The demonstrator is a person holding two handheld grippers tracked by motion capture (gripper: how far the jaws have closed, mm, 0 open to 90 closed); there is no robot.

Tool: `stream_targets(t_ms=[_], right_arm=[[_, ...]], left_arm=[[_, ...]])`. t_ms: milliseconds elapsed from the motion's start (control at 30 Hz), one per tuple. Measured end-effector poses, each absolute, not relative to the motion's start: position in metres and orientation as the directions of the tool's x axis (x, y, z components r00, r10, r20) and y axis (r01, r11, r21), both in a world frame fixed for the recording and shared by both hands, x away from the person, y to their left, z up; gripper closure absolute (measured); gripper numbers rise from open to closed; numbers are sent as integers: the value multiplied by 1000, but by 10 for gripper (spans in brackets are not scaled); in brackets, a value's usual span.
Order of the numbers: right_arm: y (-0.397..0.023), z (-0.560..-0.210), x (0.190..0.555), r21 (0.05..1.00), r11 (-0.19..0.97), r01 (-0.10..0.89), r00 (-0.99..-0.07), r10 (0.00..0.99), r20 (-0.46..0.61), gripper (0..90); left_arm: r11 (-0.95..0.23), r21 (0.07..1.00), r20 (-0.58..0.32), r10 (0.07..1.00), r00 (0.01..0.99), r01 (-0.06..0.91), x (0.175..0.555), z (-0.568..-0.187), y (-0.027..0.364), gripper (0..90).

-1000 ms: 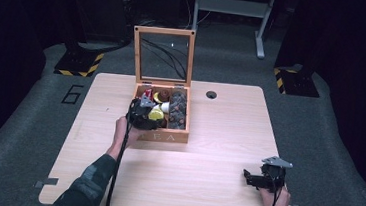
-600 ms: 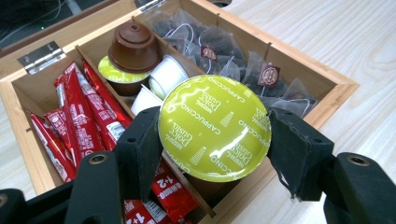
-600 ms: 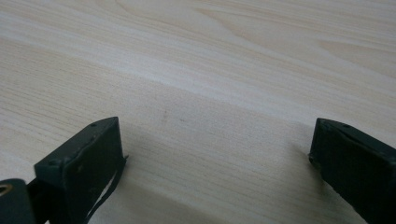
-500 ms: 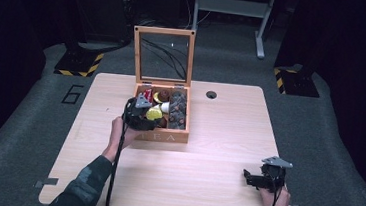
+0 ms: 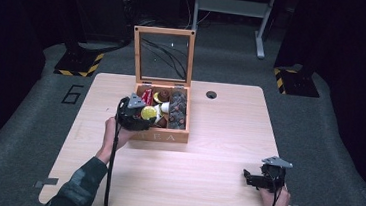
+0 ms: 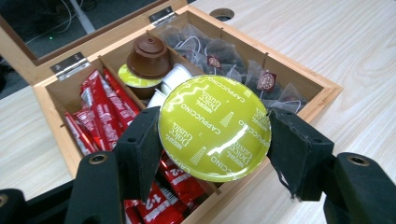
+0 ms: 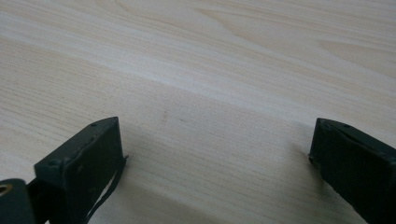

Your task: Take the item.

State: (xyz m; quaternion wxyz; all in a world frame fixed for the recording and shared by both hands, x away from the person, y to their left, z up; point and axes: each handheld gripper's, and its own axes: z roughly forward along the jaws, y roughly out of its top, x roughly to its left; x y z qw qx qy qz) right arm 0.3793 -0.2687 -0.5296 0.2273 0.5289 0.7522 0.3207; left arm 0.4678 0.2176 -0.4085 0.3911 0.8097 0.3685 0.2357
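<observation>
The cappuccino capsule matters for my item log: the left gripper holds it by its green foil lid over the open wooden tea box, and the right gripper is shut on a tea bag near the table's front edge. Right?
Not quite. The right gripper is open and holds nothing; the right gripper view shows bare table between its jaws. The rest stands: the left gripper grips the cappuccino capsule over the open tea box.

The left gripper (image 6: 215,140) clamps a coffee capsule (image 6: 215,127) by its rim, its yellow-green foil lid printed "Nescafé Dolce Gusto Cappuccino" facing the camera, above the near edge of an open wooden box (image 6: 327,91). Inside the box lie red sachets (image 6: 105,109) in one compartment, a brown capsule (image 6: 148,57) resting on others in the middle, and tea bags (image 6: 233,63) in the far one.
</observation>
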Motion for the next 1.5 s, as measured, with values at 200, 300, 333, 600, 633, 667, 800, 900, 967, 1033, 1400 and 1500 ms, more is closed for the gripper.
stream_targets(t_ms=[200, 300, 333, 600, 633, 667, 800, 900, 967, 1033, 1400, 1500], right_arm=[[-269, -530, 379, 723, 235, 650, -338, 941, -3, 20], [-269, -530, 379, 723, 235, 650, -337, 941, -2, 20], [-269, -530, 379, 723, 235, 650, -337, 941, -2, 20], [-269, -530, 379, 723, 234, 650, -337, 942, -2, 20], [-269, -530, 379, 723, 234, 650, -337, 942, -2, 20], [-269, -530, 379, 723, 234, 650, -337, 942, -2, 20], [-269, -530, 379, 723, 234, 650, -336, 942, -2, 20], [-269, -530, 379, 723, 234, 650, -336, 942, -2, 20], [-269, -530, 379, 723, 234, 650, -336, 942, -2, 20], [-269, -530, 379, 723, 234, 650, -336, 942, -2, 20], [-269, -530, 379, 723, 233, 650, -336, 942, -2, 20], [-269, -530, 379, 723, 233, 651, -336, 942, -2, 20]], left_arm=[[-403, 815, 87, 795, 601, 416, 466, -406, 229, 375], [-397, 820, 92, 802, 590, 412, 464, -404, 236, 375], [-397, 820, 92, 802, 590, 412, 464, -404, 236, 375], [-387, 824, 95, 814, 573, 414, 461, -400, 250, 376], [-383, 826, 95, 818, 567, 414, 461, -401, 252, 376], [-386, 823, 97, 818, 566, 417, 460, -400, 254, 375], [-372, 830, 95, 828, 553, 415, 459, -399, 260, 375], [-367, 833, 99, 836, 540, 414, 458, -398, 266, 376], [-358, 836, 95, 840, 534, 415, 458, -398, 268, 376], [-346, 841, 91, 848, 522, 416, 457, -398, 273, 376], [-311, 850, 74, 869, 489, 425, 455, -397, 290, 376], [-292, 853, 58, 877, 477, 434, 454, -397, 298, 376]])
